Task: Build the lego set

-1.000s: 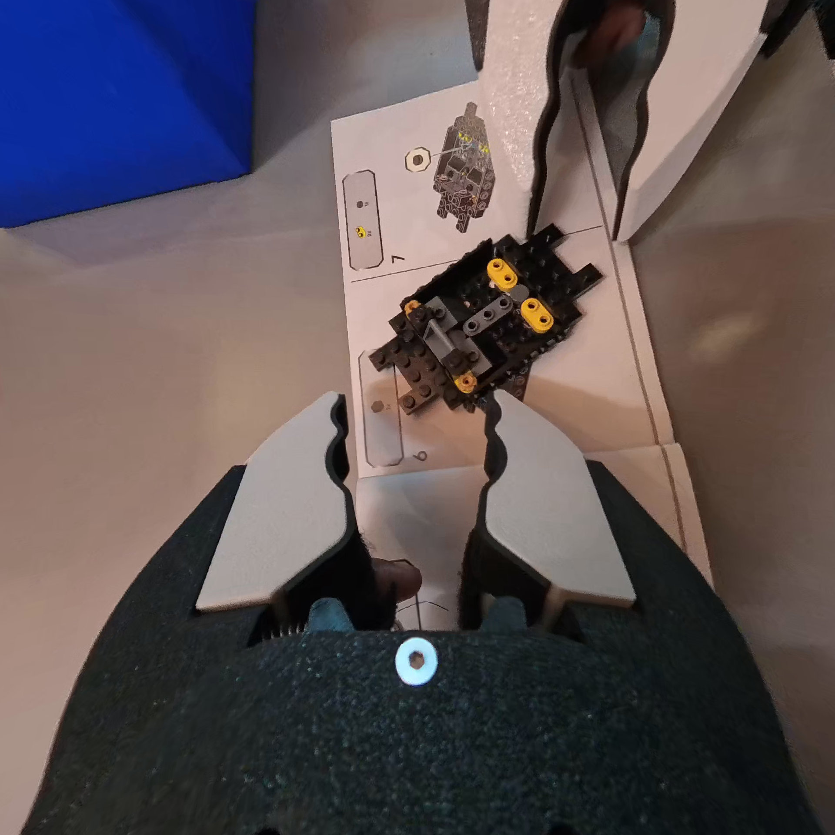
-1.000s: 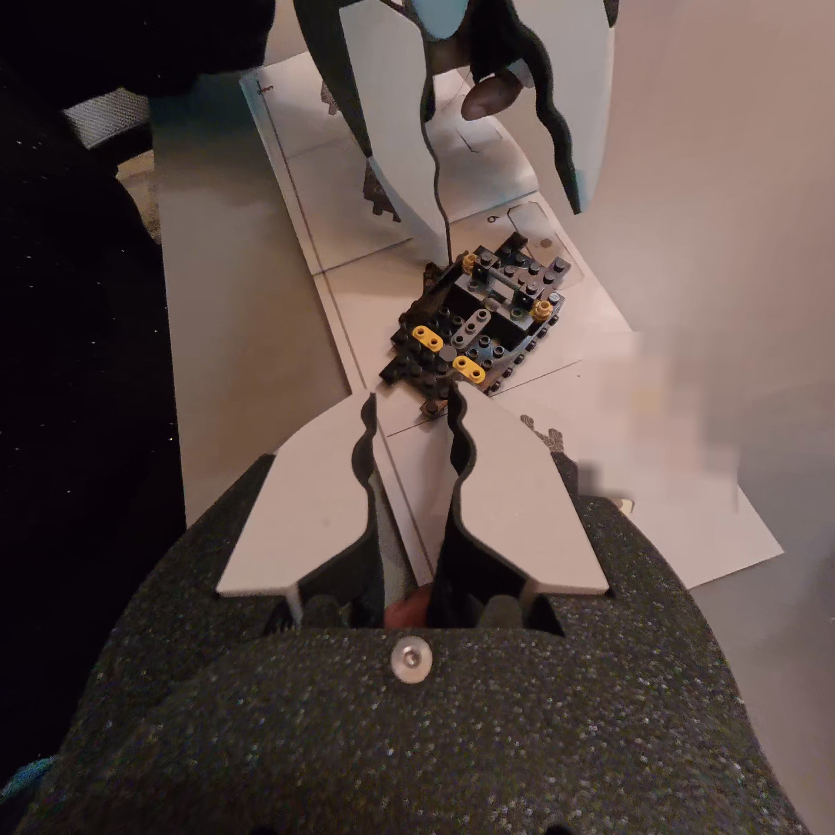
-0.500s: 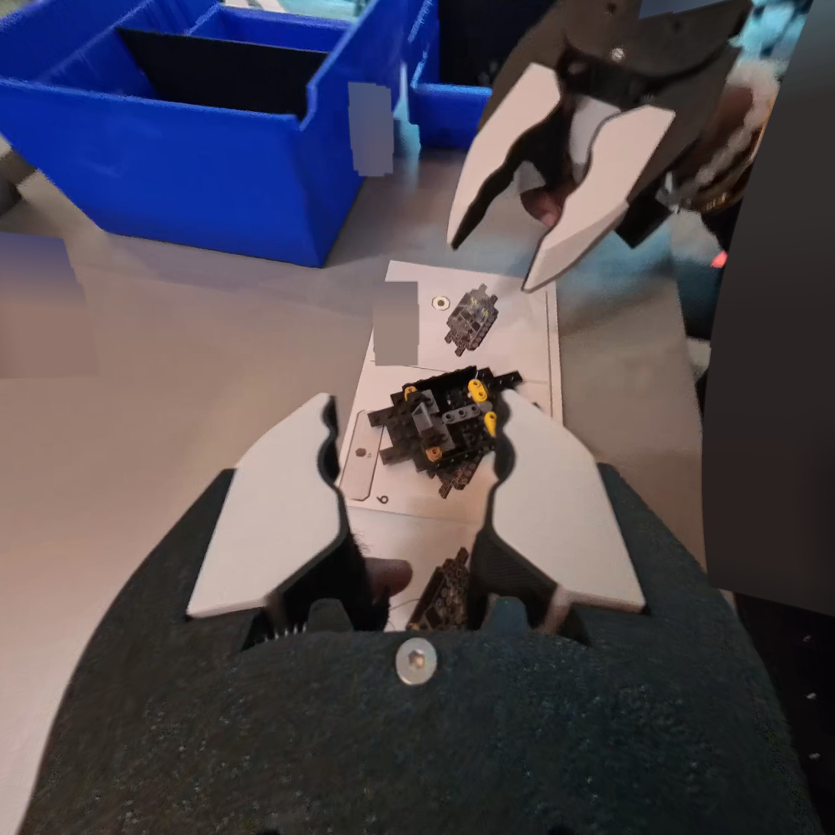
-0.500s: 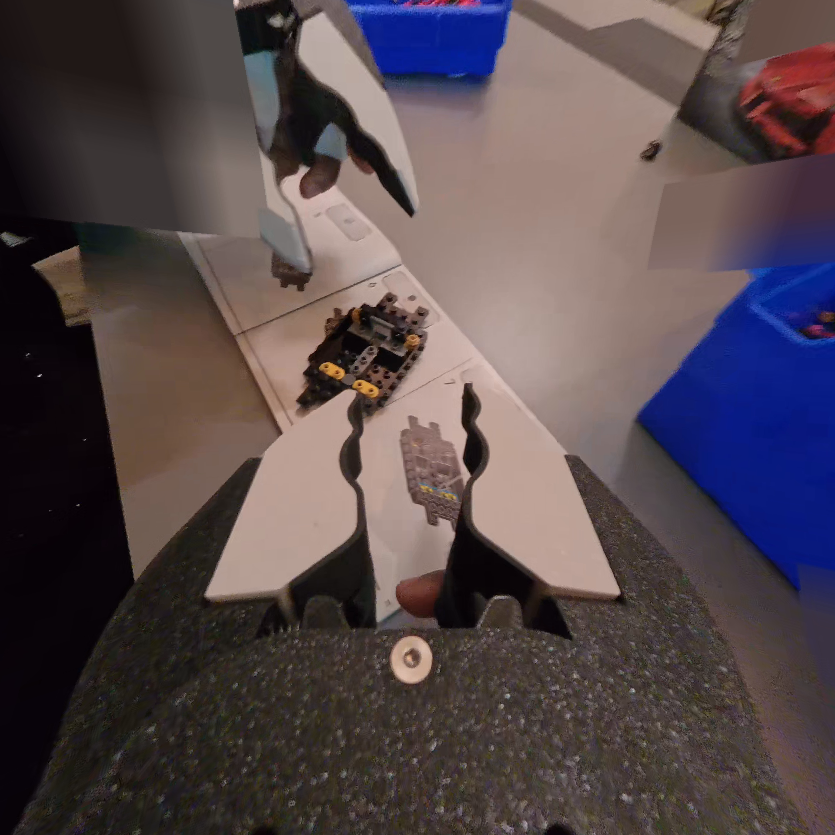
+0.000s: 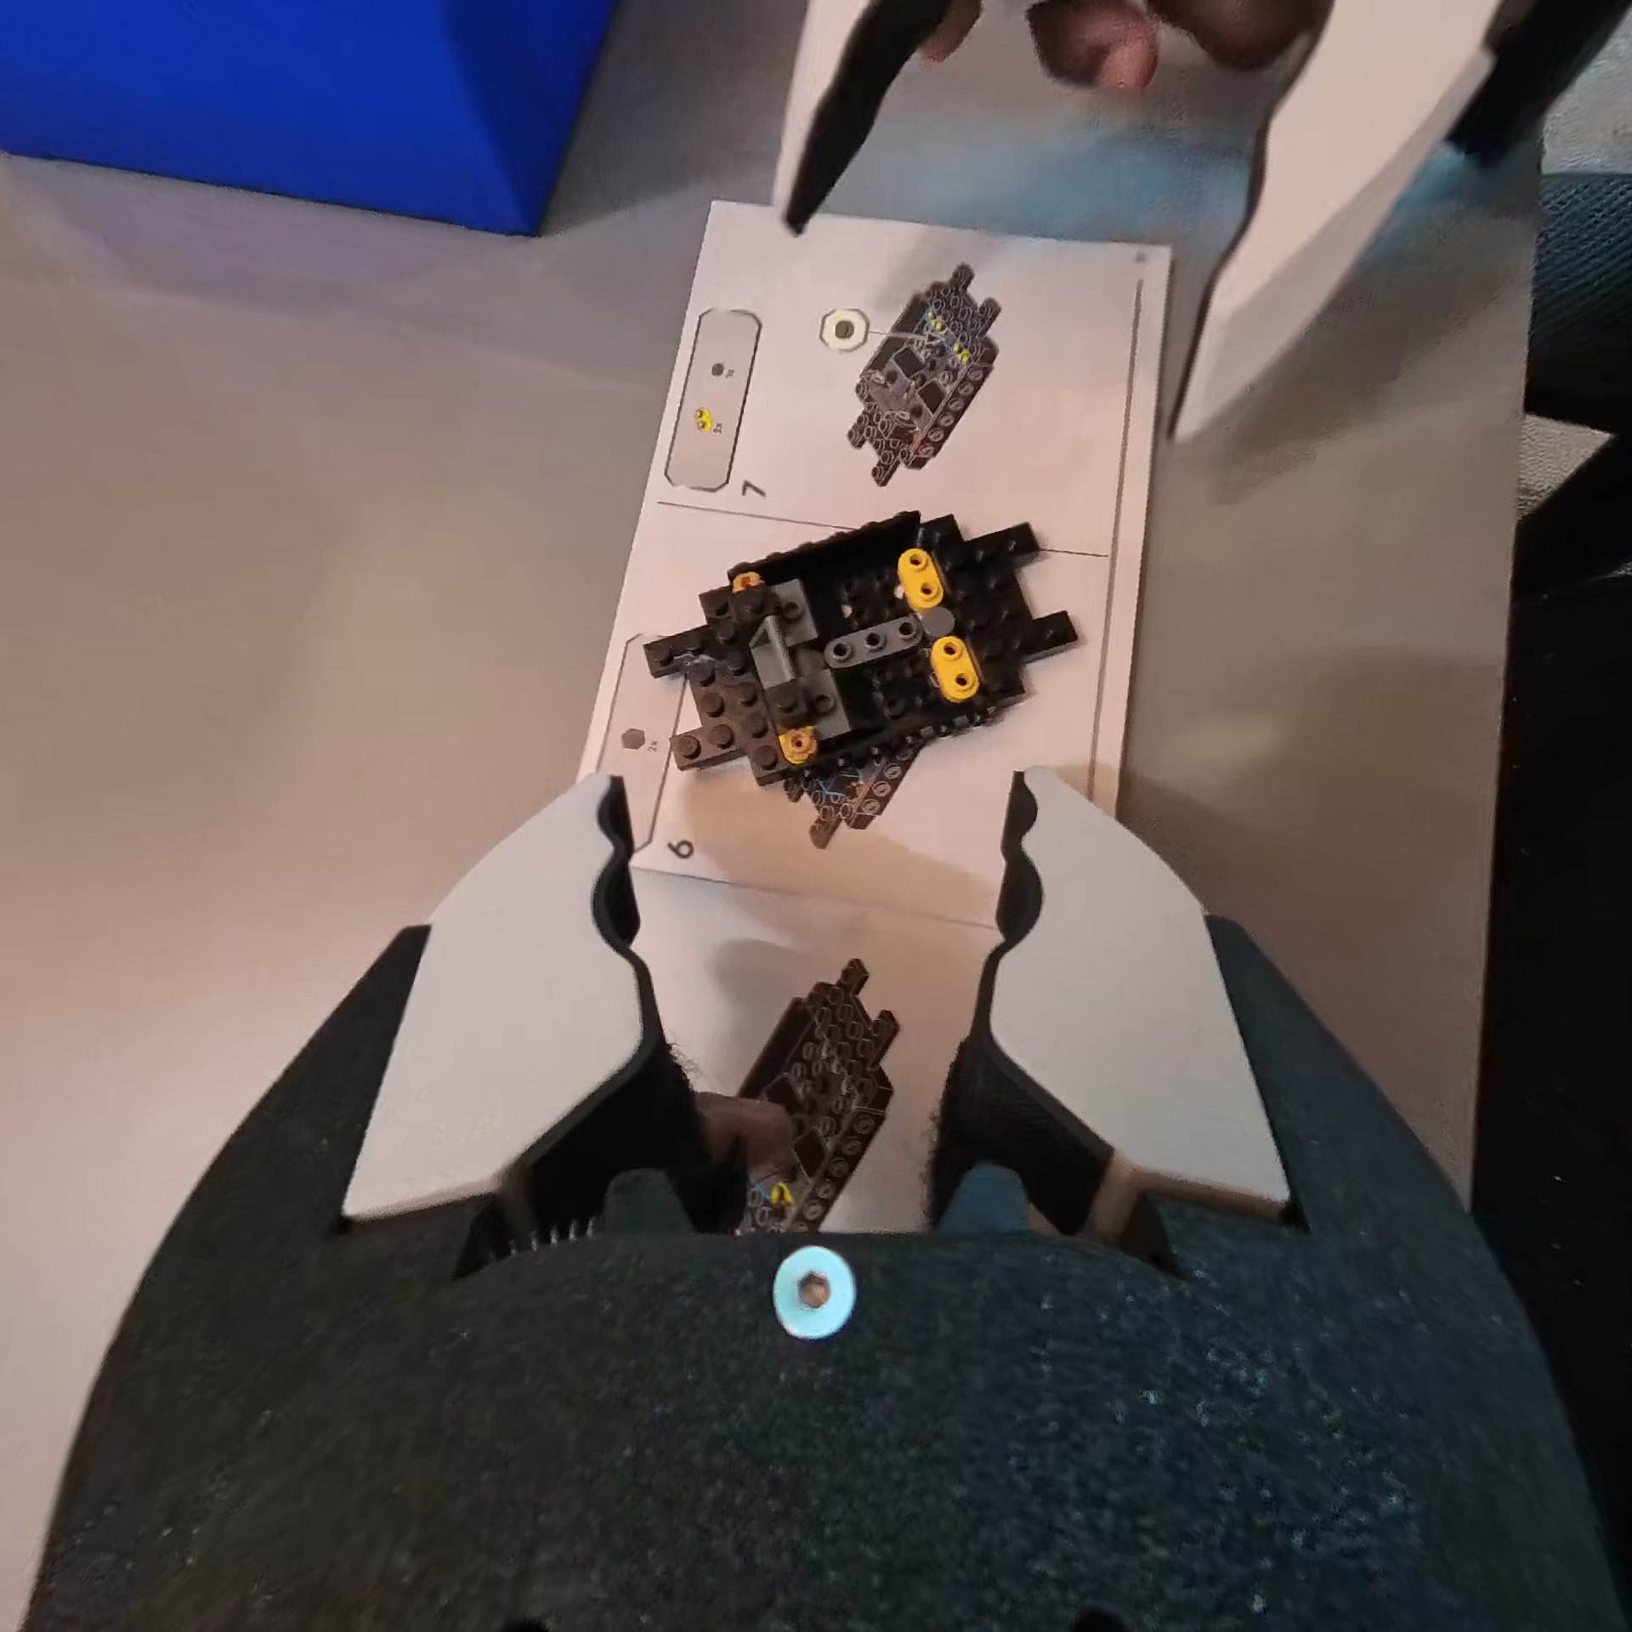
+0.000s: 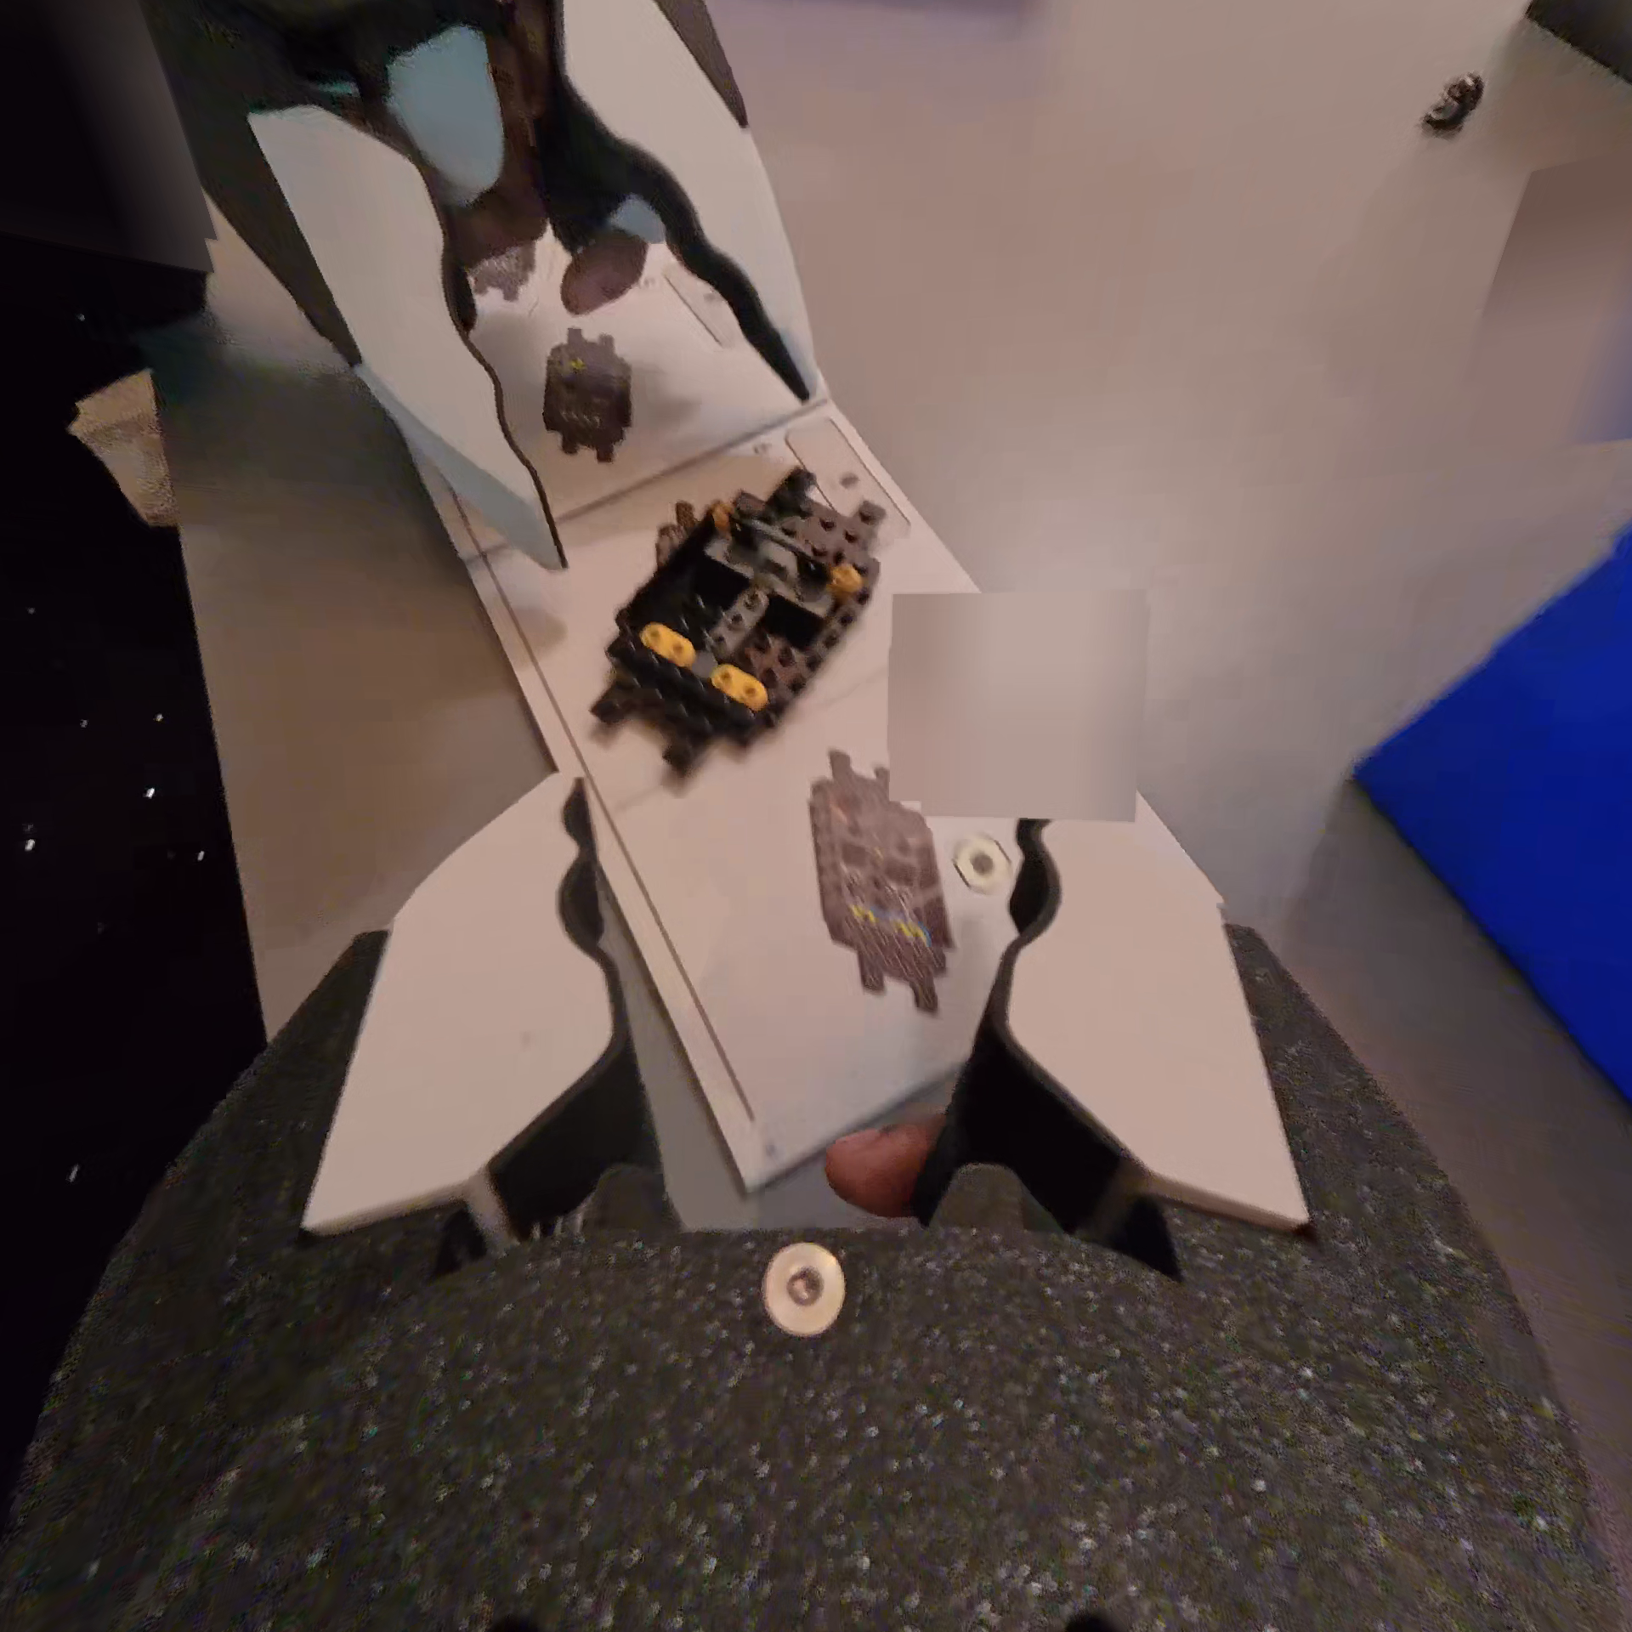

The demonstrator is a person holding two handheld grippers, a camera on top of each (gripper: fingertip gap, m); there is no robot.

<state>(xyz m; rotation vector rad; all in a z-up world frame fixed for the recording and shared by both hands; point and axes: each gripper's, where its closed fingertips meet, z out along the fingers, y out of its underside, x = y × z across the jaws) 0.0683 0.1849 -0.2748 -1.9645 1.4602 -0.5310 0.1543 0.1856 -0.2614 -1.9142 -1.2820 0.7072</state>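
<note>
Lying on printed instruction sheet: lego build

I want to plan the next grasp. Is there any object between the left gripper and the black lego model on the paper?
Nothing visible blocks it. The left gripper is open and empty, and only bare instruction sheet lies between it and the lego model. The right gripper, also open, is on the model's far side.

Visible items: one partly built black lego model at frame centre carrying two yellow oval pieces and two small yellow round studs, one instruction sheet beneath it, one blue bin upper left, and two grippers.
</note>
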